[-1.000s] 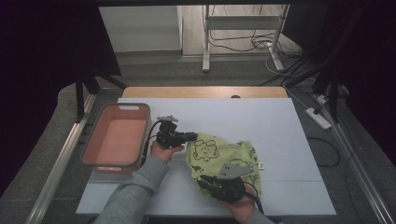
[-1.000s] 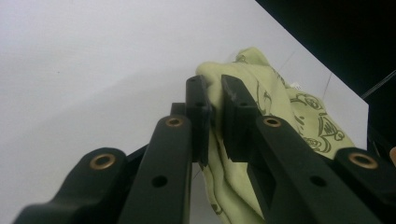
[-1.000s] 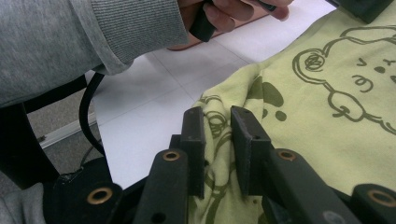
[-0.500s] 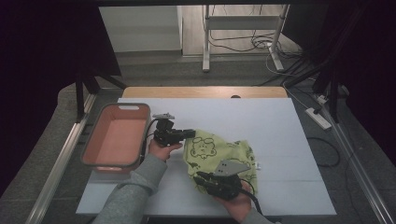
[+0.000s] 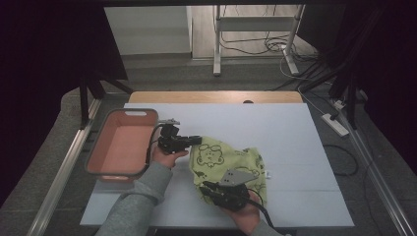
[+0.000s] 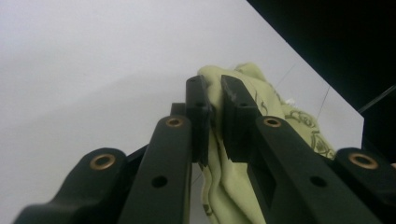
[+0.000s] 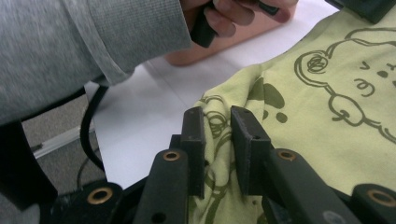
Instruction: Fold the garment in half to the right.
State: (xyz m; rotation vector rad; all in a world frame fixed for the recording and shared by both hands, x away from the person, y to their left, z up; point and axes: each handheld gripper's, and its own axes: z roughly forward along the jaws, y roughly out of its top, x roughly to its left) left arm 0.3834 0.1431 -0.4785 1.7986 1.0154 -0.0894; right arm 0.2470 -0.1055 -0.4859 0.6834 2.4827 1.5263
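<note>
A yellow-green bear-print cloth (image 5: 228,164) is seen crumpled at lower centre of the high view on the white tabletop (image 5: 295,137); its upper left corner is pinched by the narrowed fingers of the left gripper (image 5: 196,140), its lower edge by those of the right gripper (image 5: 206,188); a salmon-pink tray (image 5: 98,169) is set at centre left, just beside the left hand (image 5: 164,156); in the right gripper view a grey sleeve (image 7: 93,42) is spread across the upper left, with a black cable (image 7: 88,130) looped below it near the tabletop's edge.
</note>
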